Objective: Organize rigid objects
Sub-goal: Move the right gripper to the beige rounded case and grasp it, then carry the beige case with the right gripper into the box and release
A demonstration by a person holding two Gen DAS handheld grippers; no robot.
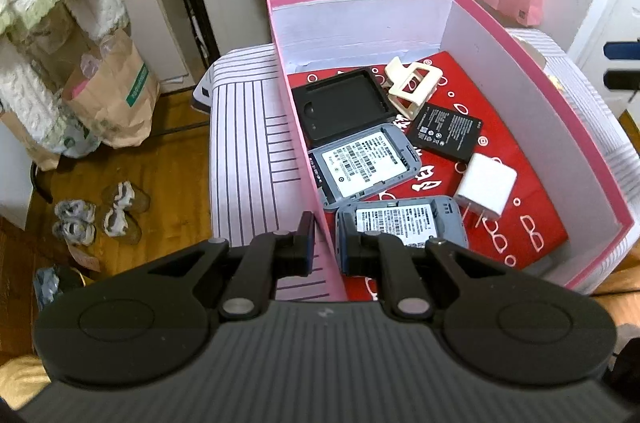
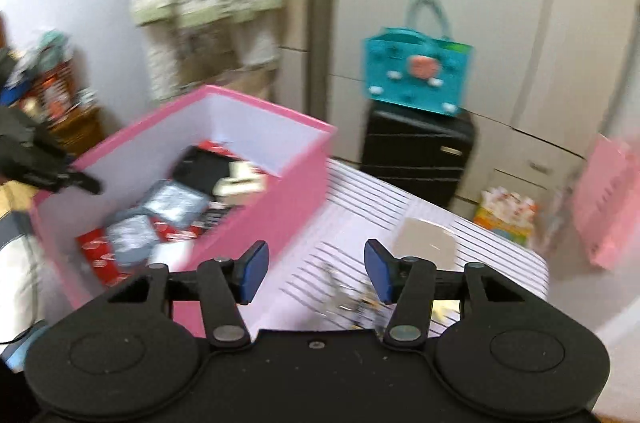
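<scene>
Left hand-held gripper (image 1: 327, 243) is clamped on the near left wall of the pink box (image 1: 532, 63), one finger outside the wall, the other inside. Box sits on a striped tabletop (image 1: 244, 143) and holds a red printed sheet (image 1: 500, 127) on its floor, with the rigid objects on top: black tray (image 1: 340, 107) at the back left, cream hair claw clip (image 1: 412, 85) beside it, black battery (image 1: 448, 131) just in front of the clip, white charger plug (image 1: 486, 185) to the right, and two grey devices with label stickers, one (image 1: 364, 163) mid-left, the other (image 1: 404, 219) nearest the gripper. Right hand-held gripper (image 2: 316, 273) hangs over the tabletop right of the box, jaws apart, nothing between them; view is motion-blurred. Small beige flat item (image 2: 426, 243) and some blurry clutter (image 2: 352, 299) lie on the tabletop beyond its fingertips; can't tell what the clutter is. Teal bag (image 2: 416, 75) sits on a black suitcase (image 2: 416, 159) behind.
</scene>
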